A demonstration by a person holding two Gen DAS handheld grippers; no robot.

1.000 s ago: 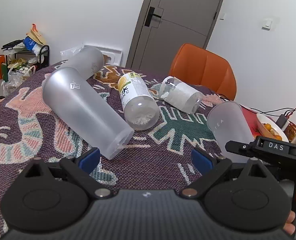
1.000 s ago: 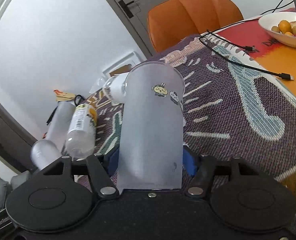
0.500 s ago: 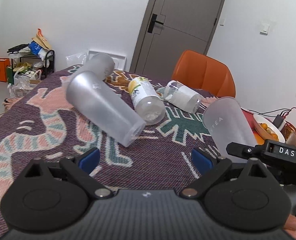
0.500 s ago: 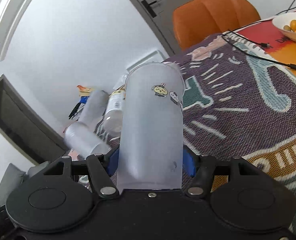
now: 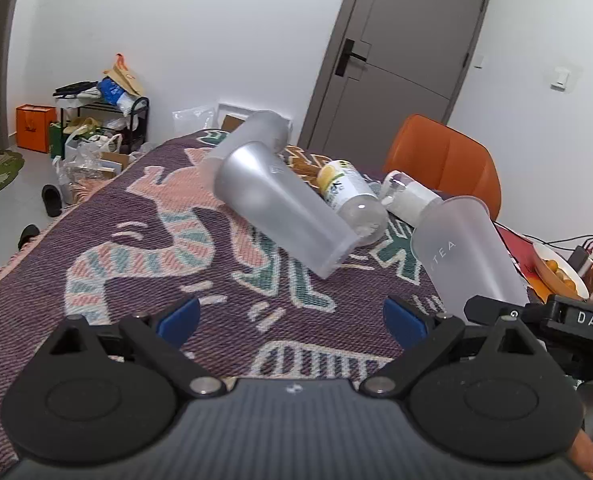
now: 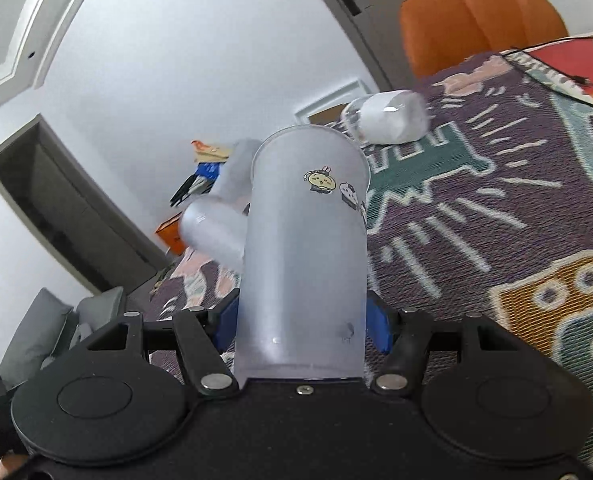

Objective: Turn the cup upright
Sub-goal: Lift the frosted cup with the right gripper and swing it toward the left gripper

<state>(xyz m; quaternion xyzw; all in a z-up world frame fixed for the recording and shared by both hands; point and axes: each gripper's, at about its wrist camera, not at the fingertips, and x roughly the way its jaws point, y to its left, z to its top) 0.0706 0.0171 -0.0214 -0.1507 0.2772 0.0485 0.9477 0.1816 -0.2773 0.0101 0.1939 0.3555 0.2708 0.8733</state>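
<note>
Right tongs [image 6: 300, 320] clamp a frosted cup [image 6: 304, 256], apparently tilted above the cloth [image 6: 476, 240]; left tongs [image 5: 290, 316] gape wide, holding nothing.

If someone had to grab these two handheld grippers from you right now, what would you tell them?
Right gripper: shut on a frosted cup near its base, held tilted above the patterned cloth, rim pointing away.
Left gripper: open, holding nothing, hovering over the cloth.
Another frosted cup lies on its side ahead, next to two bottles.
Done: cup picked up.
Left: turn it rim-up, set it down standing, let go.
</note>
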